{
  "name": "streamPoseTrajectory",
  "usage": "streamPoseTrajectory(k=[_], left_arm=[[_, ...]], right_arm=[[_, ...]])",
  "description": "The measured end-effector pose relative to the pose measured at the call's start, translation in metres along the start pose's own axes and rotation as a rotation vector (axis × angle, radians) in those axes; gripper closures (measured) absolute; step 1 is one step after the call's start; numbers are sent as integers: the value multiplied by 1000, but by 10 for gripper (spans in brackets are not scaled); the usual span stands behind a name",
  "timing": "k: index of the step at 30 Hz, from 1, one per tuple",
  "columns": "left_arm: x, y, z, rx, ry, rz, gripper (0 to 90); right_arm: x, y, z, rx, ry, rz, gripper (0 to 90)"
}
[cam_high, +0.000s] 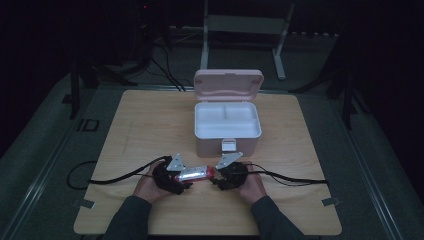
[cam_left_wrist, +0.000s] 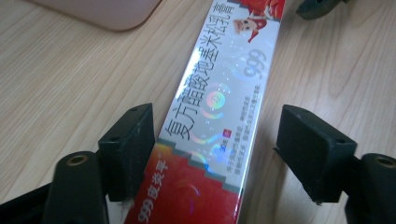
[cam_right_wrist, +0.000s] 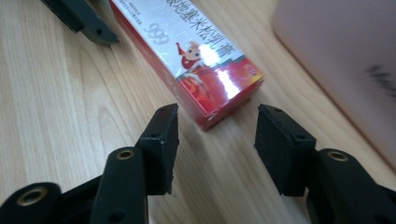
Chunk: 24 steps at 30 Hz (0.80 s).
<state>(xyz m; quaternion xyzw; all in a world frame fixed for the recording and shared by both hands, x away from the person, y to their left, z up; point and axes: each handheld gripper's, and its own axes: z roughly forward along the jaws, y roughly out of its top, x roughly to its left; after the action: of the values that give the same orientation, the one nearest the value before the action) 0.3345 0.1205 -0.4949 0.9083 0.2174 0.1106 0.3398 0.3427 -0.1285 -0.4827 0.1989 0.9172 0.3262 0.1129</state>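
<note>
A long red and silver carton (cam_high: 196, 174) printed with Chinese characters lies flat on the wooden table (cam_high: 150, 125), near the front edge. My left gripper (cam_high: 183, 182) is at the carton's left end. In the left gripper view the carton (cam_left_wrist: 219, 107) runs between the jaws of that gripper (cam_left_wrist: 217, 121). One pad is right at the carton's edge and the other stands well clear, so the gripper is open. My right gripper (cam_high: 219, 181) is at the other end. Its jaws (cam_right_wrist: 218, 119) are open, just short of the carton's red end (cam_right_wrist: 205, 70).
Right behind the carton stands a pink box (cam_high: 212, 145) with its lid (cam_high: 228, 82) raised and a white divided tray (cam_high: 227, 120) inside. The box's side shows close by (cam_right_wrist: 341, 60) in the right gripper view. Cables trail off both grippers to the table's sides.
</note>
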Motion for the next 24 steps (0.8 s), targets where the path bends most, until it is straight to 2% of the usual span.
streamPoseTrajectory(k=[1,3,5,8,9,10,11,12,13,17,19,24], left_arm=[[0,5,1,-8,-5,-2,319],[1,7,2,-8,-6,1,323],[1,12,5,-4,-14,3,339],[1,18,13,33,-23,15,367],[1,18,14,27,-29,10,398],[1,19,14,26,-27,6,398],[1,19,13,30,-19,-4,420],[1,18,12,32,-11,-6,480],[1,17,10,39,-2,-10,480],[9,8,0,67,43,-60,491],[18,-3,-10,83,79,-109,493],[38,-22,-28,110,161,-192,493]], right_arm=[[-2,0,-7,3,-18,-11,479],[-3,0,-11,-2,-26,-8,479],[-8,-3,-22,-9,-48,-3,473],[-13,-6,-32,-14,-70,5,469],[-14,-7,-35,-14,-77,7,467],[-14,-7,-35,-14,-77,7,467],[-15,-8,-37,-14,-82,5,466],[-19,-11,-45,-12,-99,8,465],[-19,-11,-45,-12,-99,8,465],[-26,-15,-59,-12,-127,20,463],[-30,-18,-69,-13,-145,25,461],[-39,-24,-81,-14,-177,38,458]])
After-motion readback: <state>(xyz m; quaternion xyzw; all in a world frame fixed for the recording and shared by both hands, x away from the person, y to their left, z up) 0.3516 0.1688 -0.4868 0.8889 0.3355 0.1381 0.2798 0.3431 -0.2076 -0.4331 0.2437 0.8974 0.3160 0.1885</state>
